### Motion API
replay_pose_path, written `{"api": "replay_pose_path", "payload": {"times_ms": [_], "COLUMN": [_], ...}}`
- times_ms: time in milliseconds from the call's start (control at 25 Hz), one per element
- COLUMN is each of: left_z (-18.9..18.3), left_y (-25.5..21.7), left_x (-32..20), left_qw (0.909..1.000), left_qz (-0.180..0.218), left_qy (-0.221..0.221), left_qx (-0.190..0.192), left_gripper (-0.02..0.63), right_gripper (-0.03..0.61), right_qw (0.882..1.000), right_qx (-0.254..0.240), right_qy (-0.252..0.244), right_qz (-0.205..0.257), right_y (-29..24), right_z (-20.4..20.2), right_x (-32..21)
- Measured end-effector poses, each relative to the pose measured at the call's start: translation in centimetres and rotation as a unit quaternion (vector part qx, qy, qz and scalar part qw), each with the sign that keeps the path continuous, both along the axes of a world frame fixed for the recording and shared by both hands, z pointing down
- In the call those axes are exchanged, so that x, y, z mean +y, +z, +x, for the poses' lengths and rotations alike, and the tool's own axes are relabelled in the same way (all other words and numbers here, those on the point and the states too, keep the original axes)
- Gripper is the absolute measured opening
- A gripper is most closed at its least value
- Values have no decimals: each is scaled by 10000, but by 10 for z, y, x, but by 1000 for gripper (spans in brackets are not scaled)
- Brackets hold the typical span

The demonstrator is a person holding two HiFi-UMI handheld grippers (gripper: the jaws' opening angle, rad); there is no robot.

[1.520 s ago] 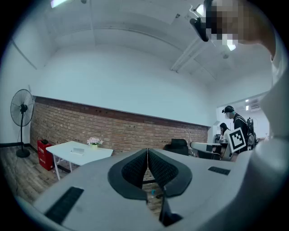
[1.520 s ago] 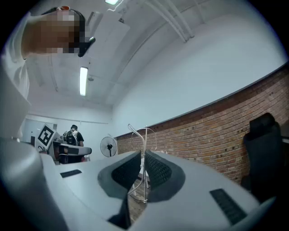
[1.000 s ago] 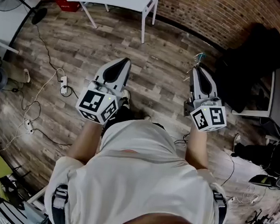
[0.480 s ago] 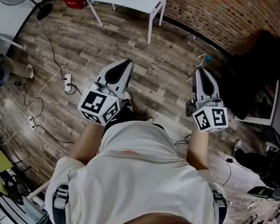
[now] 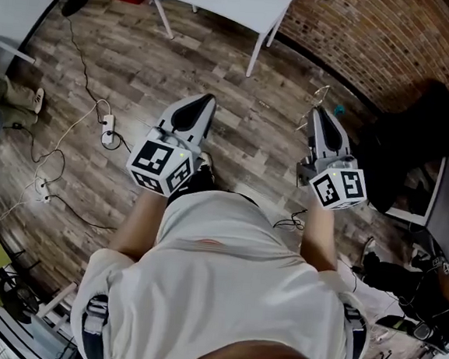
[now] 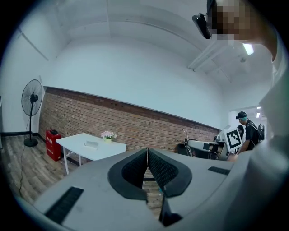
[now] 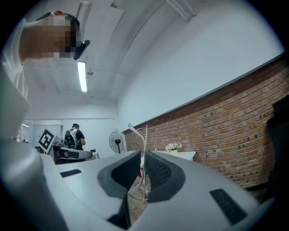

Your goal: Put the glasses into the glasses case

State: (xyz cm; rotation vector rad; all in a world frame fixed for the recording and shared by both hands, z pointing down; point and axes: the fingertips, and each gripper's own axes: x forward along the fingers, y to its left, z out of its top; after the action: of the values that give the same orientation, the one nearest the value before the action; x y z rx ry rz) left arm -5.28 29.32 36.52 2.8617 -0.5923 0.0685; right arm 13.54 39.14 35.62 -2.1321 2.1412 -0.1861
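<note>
Wood-plank floor (image 5: 237, 129) is spread right across the head view. Out at nine o'clock, white cables (image 5: 64, 141) and a power strip (image 5: 107, 136) are seen trailing over it. The left gripper (image 5: 205, 101) is held just left of centre, pointed toward twelve o'clock. In its own view the ribbed black pads (image 6: 135, 169) are pressed together, and nothing is caught between them. Beyond the pads, a standing fan (image 6: 31, 101) is seen at nine o'clock, then a red crate (image 6: 53, 139). Next comes a white table (image 6: 92, 146) carrying a small flower pot (image 6: 107, 135), all set against a brick wall (image 6: 149, 122). The right gripper (image 5: 318, 114) is held right of centre in the head view, level with the left one and well apart from it. The glasses (image 7: 144, 140) are clamped there, with the thin wire frame pinched upright between the pads and a lens rim rising above the fingertips. At three o'clock, a black bulky heap (image 5: 416, 129) is seen against the wall, and what it is cannot be made out.
</note>
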Motion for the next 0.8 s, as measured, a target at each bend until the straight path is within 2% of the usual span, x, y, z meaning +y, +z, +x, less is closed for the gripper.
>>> {"api": "replay_pose_path", "payload": {"times_ms": [440, 600, 800], "left_z": [-29, -32, -38], "left_y": [5, 9, 16], "left_x": [-123, -147, -168], "left_qw": [10000, 9997, 9992], "left_qz": [-70, -172, -255], "left_qy": [-43, -150, -264], "left_qx": [-46, 33, 132], "left_gripper": [18, 18, 18], "right_gripper": [86, 86, 86], "right_qw": [9998, 9992, 9985], "right_qx": [-23, -10, 106], "right_qy": [-170, -303, -459], "right_qz": [-33, -250, -262], "right_y": [-6, 3, -1], "right_z": [-30, -33, -37], "right_x": [-139, -170, -203]}}
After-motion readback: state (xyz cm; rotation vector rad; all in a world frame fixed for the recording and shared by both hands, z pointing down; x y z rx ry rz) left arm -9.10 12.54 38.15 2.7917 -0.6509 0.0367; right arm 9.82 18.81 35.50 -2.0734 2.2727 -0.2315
